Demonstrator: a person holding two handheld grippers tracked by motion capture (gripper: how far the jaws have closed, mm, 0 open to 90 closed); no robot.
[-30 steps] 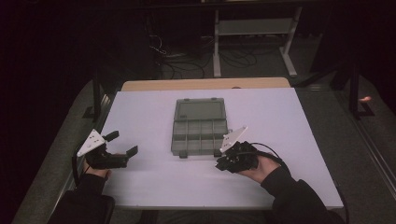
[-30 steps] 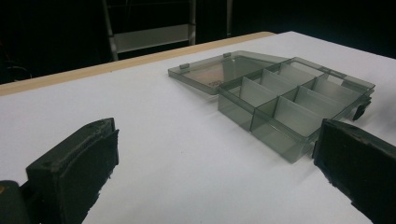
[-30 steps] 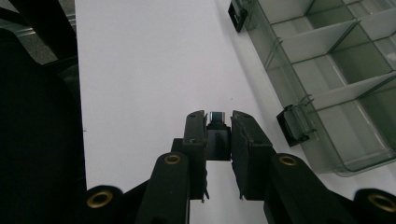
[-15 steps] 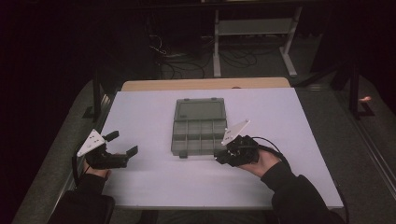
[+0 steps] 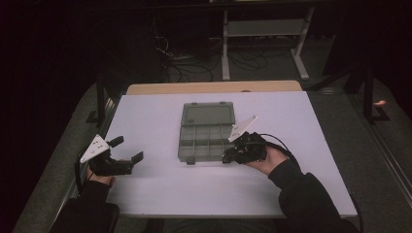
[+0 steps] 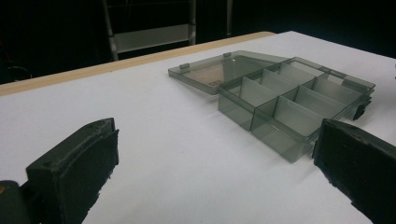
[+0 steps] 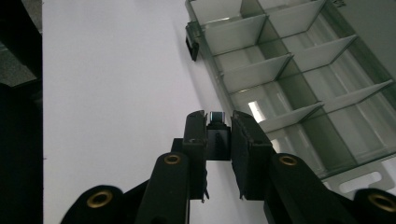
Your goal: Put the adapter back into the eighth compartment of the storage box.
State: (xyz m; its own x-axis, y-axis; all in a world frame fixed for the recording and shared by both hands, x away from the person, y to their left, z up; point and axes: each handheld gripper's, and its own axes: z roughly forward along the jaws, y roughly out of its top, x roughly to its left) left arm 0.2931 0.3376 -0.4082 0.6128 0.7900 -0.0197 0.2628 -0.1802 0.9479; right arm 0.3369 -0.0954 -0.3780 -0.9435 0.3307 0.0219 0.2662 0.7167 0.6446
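Right gripper view: small dark object [image 7: 216,122] half-hidden between fingers [image 7: 195,140]

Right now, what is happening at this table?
A person works at a white table with a gripper in each hand. The right gripper is shut on the front latch of an open, empty compartment box, whose lid lies flat behind it. The left gripper rests open on the table, apart from the box.

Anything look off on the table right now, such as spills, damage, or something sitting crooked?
Nothing stands out. The grey compartment box lies open and square on the white table, lid flat behind it, dividers upright, compartments empty. The right claw is shut on the box's front latch; the left claw is open, away from the box.
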